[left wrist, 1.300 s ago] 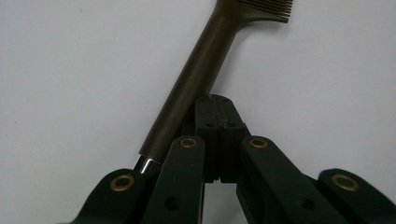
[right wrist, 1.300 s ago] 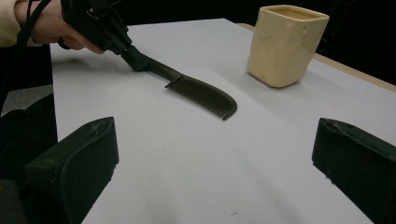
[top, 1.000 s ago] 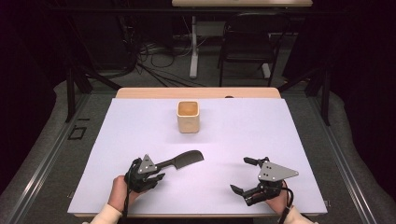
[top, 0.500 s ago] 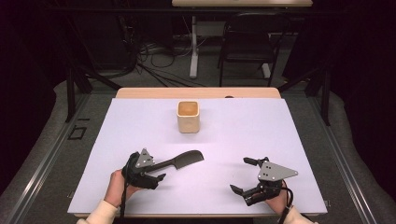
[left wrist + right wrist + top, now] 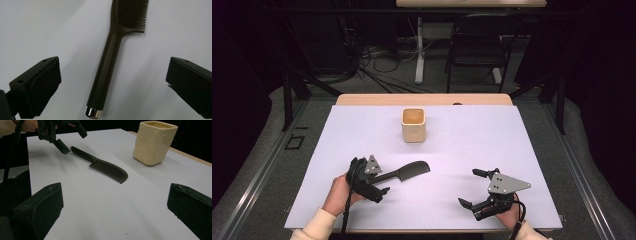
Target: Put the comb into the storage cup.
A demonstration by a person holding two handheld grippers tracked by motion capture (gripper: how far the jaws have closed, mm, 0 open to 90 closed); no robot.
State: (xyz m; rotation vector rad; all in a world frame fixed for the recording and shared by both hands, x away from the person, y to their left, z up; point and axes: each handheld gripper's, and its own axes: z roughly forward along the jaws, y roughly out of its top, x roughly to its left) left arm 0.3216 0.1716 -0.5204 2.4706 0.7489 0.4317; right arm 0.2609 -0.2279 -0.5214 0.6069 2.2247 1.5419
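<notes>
A dark comb (image 5: 409, 172) lies flat on the white table, its handle toward my left gripper (image 5: 384, 182). In the left gripper view the comb's handle (image 5: 107, 65) lies between the two wide-apart jaws, and neither pad touches it. These jaws have just been opening, and the left gripper (image 5: 113, 62) is open. My right gripper (image 5: 467, 187) rests near the front right of the table, open with nothing between its jaws. In the right gripper view the comb (image 5: 105, 167) lies ahead, with the left gripper (image 5: 75, 142) at its handle end.
A cream square cup (image 5: 413, 125) stands upright toward the back middle of the table (image 5: 512, 150), and appears as the cup (image 5: 154, 142) at upper right in the right gripper view. A chair and cables lie on the floor beyond the table.
The left gripper's jaws have spread apart and let go of the comb's handle. The comb stays flat on the table. The right gripper has not moved.
</notes>
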